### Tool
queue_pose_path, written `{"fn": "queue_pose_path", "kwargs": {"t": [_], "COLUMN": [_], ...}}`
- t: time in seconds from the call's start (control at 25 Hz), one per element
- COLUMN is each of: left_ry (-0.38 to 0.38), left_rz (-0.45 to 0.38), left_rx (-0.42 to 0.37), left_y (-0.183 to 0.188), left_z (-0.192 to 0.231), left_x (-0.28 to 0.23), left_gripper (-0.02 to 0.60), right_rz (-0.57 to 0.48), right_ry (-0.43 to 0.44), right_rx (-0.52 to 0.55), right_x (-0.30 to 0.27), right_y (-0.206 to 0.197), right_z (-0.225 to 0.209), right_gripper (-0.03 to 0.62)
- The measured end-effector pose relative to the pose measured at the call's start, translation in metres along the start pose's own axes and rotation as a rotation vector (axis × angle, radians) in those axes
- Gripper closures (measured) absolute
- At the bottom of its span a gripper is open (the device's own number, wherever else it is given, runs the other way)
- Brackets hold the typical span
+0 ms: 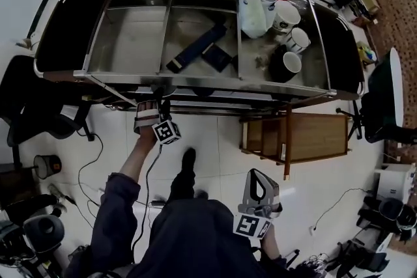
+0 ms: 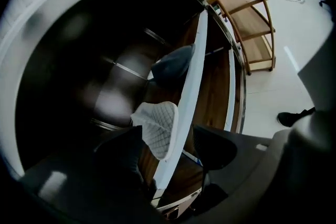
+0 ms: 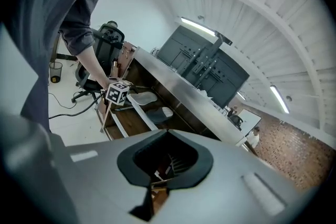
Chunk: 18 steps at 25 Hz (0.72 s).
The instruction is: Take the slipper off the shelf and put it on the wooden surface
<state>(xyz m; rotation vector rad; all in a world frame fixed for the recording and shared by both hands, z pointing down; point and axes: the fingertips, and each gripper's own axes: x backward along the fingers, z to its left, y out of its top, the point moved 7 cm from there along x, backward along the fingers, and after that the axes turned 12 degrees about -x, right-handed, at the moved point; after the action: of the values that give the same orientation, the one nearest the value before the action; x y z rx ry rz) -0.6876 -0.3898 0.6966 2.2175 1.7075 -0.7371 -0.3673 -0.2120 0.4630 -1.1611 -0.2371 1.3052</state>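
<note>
A white quilted slipper (image 2: 157, 126) lies on the wooden shelf (image 2: 218, 97) under the steel top, behind a white front rail (image 2: 193, 86). A dark grey slipper (image 2: 173, 65) lies farther along. My left gripper (image 2: 168, 150) is open wide at the shelf's edge, with the white slipper's near end and the rail between its jaws and no pad pressing on them. In the head view the left gripper (image 1: 158, 119) reaches under the steel top (image 1: 195, 78). My right gripper (image 1: 259, 189) hangs shut and empty near my body. From the right gripper (image 3: 156, 186) view, both slippers (image 3: 143, 98) show on the shelf.
A low wooden side table (image 1: 313, 137) stands right of the shelf unit; it shows as a wooden rack (image 2: 252, 23) in the left gripper view. Mugs (image 1: 287, 16), a jug (image 1: 252, 13) and dark flat items (image 1: 195, 49) sit on the steel top. Office chairs and cables surround it.
</note>
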Motion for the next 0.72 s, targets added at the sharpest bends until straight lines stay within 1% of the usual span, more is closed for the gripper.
{"fn": "queue_pose_path", "kwargs": {"t": [0.12, 0.16, 0.2, 0.28, 0.36, 0.44, 0.52, 0.72], "left_ry": [-0.013, -0.010, -0.007, 0.002, 0.030, 0.064, 0.105, 0.191], "left_rz": [0.032, 0.041, 0.043, 0.025, 0.001, -0.016, -0.023, -0.027], "left_rx": [-0.015, -0.013, -0.012, -0.005, 0.007, 0.021, 0.011, 0.008], "left_y": [-0.006, -0.008, -0.008, -0.007, -0.004, -0.001, -0.002, 0.004], "left_z": [-0.004, -0.006, -0.008, -0.012, -0.009, 0.000, 0.003, 0.002], "left_x": [-0.027, -0.031, -0.033, -0.028, -0.016, -0.001, 0.013, 0.067], "left_gripper": [0.261, 0.279, 0.346, 0.425, 0.461, 0.483, 0.495, 0.503], "right_rz": [0.034, 0.045, 0.056, 0.072, 0.078, 0.074, 0.070, 0.051], "right_ry": [-0.007, -0.011, -0.016, -0.016, -0.013, -0.014, -0.007, -0.016], "right_rx": [0.004, 0.004, 0.002, 0.004, 0.003, -0.008, -0.020, -0.049], "right_x": [-0.009, -0.009, -0.008, -0.005, -0.003, 0.000, 0.005, 0.039], "right_y": [-0.002, -0.005, -0.009, -0.013, -0.018, -0.024, -0.030, -0.054], "right_z": [-0.006, -0.009, -0.010, -0.012, -0.013, -0.011, -0.007, -0.006], "right_gripper": [0.591, 0.592, 0.592, 0.592, 0.592, 0.591, 0.592, 0.591]}}
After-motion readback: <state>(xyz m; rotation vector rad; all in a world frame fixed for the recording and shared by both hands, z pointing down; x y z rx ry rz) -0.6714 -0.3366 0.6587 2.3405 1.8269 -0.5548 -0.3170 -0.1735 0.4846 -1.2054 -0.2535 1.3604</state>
